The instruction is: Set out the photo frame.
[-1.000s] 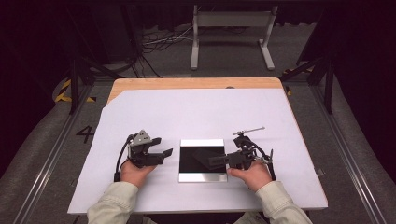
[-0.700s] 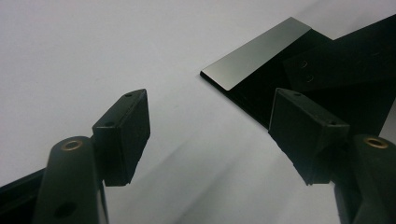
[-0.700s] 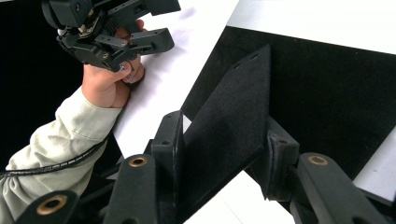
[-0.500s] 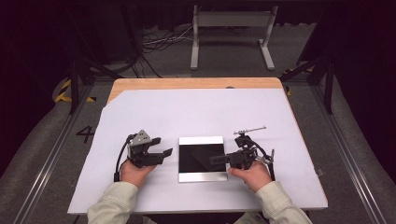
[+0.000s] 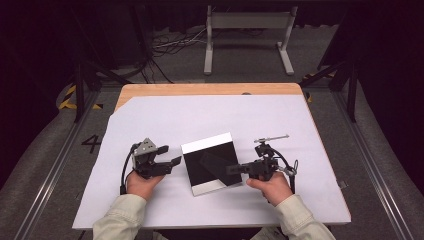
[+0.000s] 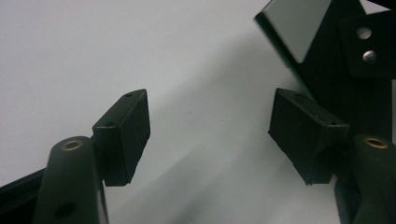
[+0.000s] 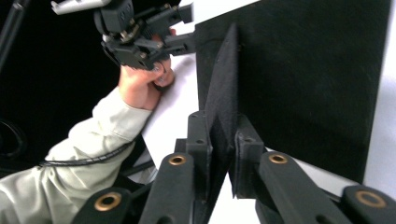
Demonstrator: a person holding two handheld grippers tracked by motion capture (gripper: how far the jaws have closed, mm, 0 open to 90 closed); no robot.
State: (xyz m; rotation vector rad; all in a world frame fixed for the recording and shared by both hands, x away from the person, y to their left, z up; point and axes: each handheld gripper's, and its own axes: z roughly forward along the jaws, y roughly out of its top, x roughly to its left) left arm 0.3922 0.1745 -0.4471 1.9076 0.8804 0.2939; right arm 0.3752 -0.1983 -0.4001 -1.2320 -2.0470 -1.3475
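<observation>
A flat black square panel (image 5: 212, 165) with a pale strip along its far edge lies on the white-covered counter (image 5: 200, 120), between my two hands and turned a little askew. My right hand-held gripper (image 5: 235, 169) is nearer: it reaches in from the panel's right side, and in the right gripper view its jaws are pinched narrow on a thin black sheet (image 7: 223, 98) that stands edge-up over the panel. Whether that sheet is a layer of the panel or separate, I cannot tell. My left hand-held gripper (image 5: 172, 162) sits just beside the panel's left edge, jaws spread wide and holding nothing, the panel's corner (image 6: 299, 28) just ahead to its right.
</observation>
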